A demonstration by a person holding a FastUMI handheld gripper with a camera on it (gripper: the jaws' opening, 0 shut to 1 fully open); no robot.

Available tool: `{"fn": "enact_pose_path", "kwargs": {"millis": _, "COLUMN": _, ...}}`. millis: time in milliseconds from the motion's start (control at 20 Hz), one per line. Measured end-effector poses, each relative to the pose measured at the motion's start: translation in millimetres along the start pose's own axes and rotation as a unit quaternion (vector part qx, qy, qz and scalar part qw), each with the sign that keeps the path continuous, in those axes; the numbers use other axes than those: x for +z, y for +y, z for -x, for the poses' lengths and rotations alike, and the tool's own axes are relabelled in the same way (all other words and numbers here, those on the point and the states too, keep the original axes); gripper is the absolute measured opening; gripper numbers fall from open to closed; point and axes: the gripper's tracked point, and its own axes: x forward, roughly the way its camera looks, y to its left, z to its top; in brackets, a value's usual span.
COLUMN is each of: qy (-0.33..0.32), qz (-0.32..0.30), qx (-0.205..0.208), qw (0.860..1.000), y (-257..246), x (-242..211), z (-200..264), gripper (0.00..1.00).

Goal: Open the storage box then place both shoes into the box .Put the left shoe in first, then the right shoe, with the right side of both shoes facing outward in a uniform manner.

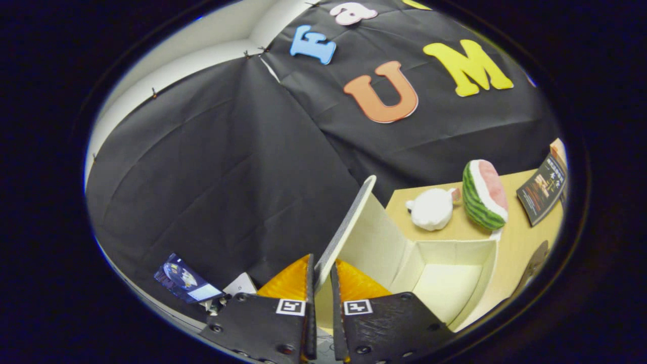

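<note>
Gripper (322, 283) clenched on the raised lid (349, 227), both fingers pinching its edge, open box (445, 273) just ahead to the right, plush toy (431, 208) and watermelon (484, 194) beyond it on the table (510, 242)

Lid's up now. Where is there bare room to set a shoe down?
The gripper is shut on the lid, held raised. The box floor is bare. A tabletop strip between the box and the booklet is free. Behind the box, the white plush toy and watermelon toy crowd it.
</note>
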Motion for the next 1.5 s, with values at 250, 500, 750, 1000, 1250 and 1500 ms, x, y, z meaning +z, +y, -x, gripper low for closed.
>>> {"fn": "enact_pose_path", "kwargs": {"millis": 250, "qy": -0.002, "qz": 0.072, "qx": -0.015, "qw": 0.997, "y": 24.9, "x": 0.2, "z": -25.7, "gripper": 0.73}}
{"fn": "enact_pose_path", "kwargs": {"millis": 500, "qy": -0.013, "qz": 0.058, "qx": -0.041, "qw": 0.997, "y": 5.2, "x": 5.3, "z": -8.0, "gripper": 0.83}}
{"fn": "enact_pose_path", "kwargs": {"millis": 750, "qy": -0.056, "qz": 0.077, "qx": -0.116, "qw": 0.989, "y": -52.7, "x": 23.6, "z": 52.0, "gripper": 0.95}}
{"fn": "enact_pose_path", "kwargs": {"millis": 1000, "qy": -0.113, "qz": 0.084, "qx": -0.186, "qw": 0.972, "y": -122.7, "x": 46.1, "z": 143.1, "gripper": 0.95}}
{"fn": "enact_pose_path", "kwargs": {"millis": 1250, "qy": -0.168, "qz": 0.096, "qx": -0.271, "qw": 0.943, "y": -201.2, "x": 55.9, "z": 254.7, "gripper": 0.95}}
{"fn": "enact_pose_path", "kwargs": {"millis": 1500, "qy": -0.165, "qz": 0.073, "qx": -0.33, "qw": 0.927, "y": -279.8, "x": 28.2, "z": 326.0, "gripper": 0.94}}
